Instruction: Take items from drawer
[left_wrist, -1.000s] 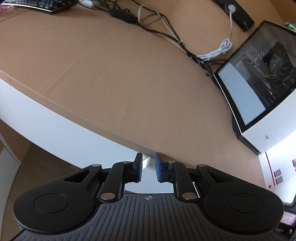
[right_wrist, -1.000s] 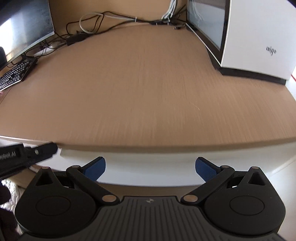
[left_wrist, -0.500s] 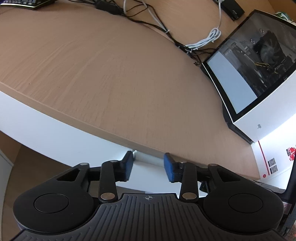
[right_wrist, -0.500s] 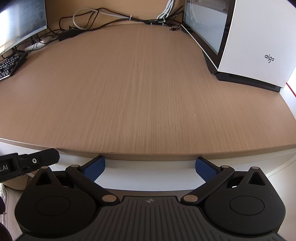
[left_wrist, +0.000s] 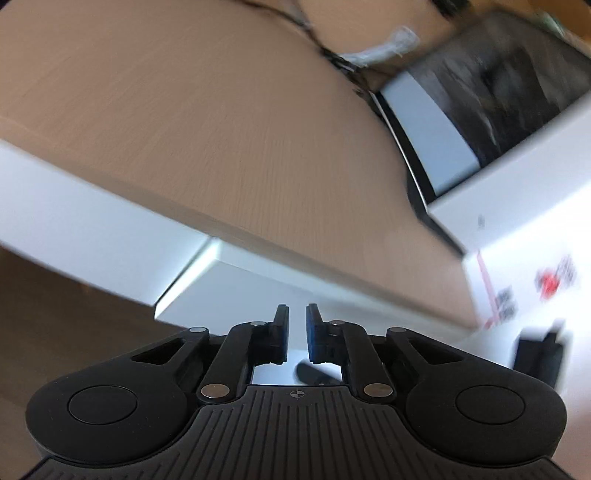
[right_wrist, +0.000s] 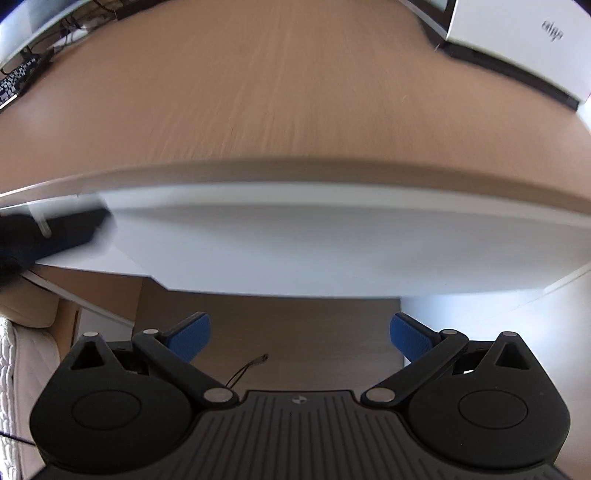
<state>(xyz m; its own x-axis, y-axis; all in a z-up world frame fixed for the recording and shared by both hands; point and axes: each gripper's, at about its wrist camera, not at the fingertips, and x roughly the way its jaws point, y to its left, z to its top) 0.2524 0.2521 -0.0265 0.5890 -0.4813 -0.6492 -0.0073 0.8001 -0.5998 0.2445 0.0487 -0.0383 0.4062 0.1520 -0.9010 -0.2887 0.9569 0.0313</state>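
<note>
Left tool (left_wrist: 297, 334) just below drawer (left_wrist: 236, 291)

A drawer front (left_wrist: 258, 291) is seen under the front edge of the bench (left_wrist: 207, 122), jutting forward of the panel (left_wrist: 85, 236) to its left. On the bench, a computer case (left_wrist: 491, 155) is set at the far right, with cables (left_wrist: 373, 51) behind it to its left. In the right wrist view, a keyboard (right_wrist: 14, 79) is placed at the bench's far left, well apart from the case, and the floor (right_wrist: 303, 321) is seen below the drawer front.
</note>
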